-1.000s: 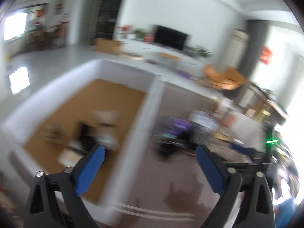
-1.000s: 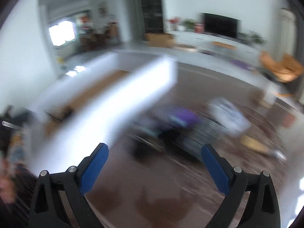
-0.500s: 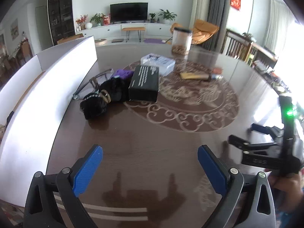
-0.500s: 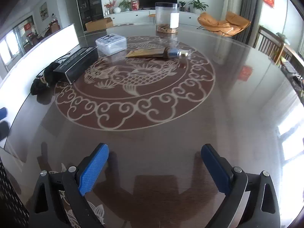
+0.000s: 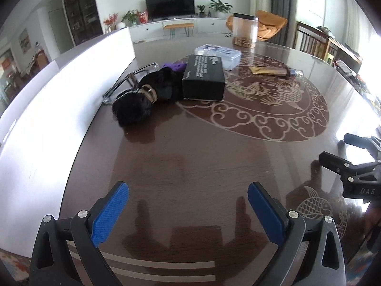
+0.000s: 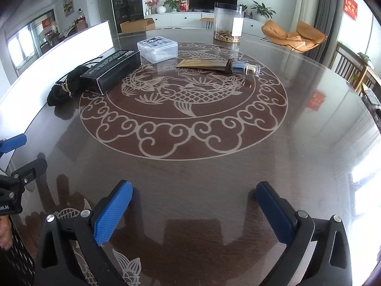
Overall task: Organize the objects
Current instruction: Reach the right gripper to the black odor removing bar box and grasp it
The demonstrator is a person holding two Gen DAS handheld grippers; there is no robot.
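A black box [image 5: 204, 77] [image 6: 112, 70] lies on the dark round table [image 5: 190, 157] [image 6: 214, 178]. A black fuzzy item with a gold band [image 5: 142, 99] [image 6: 63, 88] lies left of the box, with a purple item [image 5: 175, 66] behind it. A clear plastic case [image 5: 220, 53] [image 6: 157, 47], a gold pouch with a small bottle [image 5: 276, 71] [image 6: 219, 65] and a clear jar [image 5: 245, 32] [image 6: 228, 23] sit farther back. My left gripper [image 5: 188, 202] and right gripper [image 6: 194, 202] are both open and empty above the near table edge, far from the objects.
A white-walled box [image 5: 59, 95] [image 6: 71, 45] stands along the table's left side. The right gripper shows at the right edge of the left wrist view [image 5: 352, 157], and the left gripper at the left edge of the right wrist view [image 6: 19, 157]. Chairs stand beyond the table.
Both cameras swung from the white box toward the table a second ago and have since steadied. Both grippers stay open and moved slightly closer to the objects.
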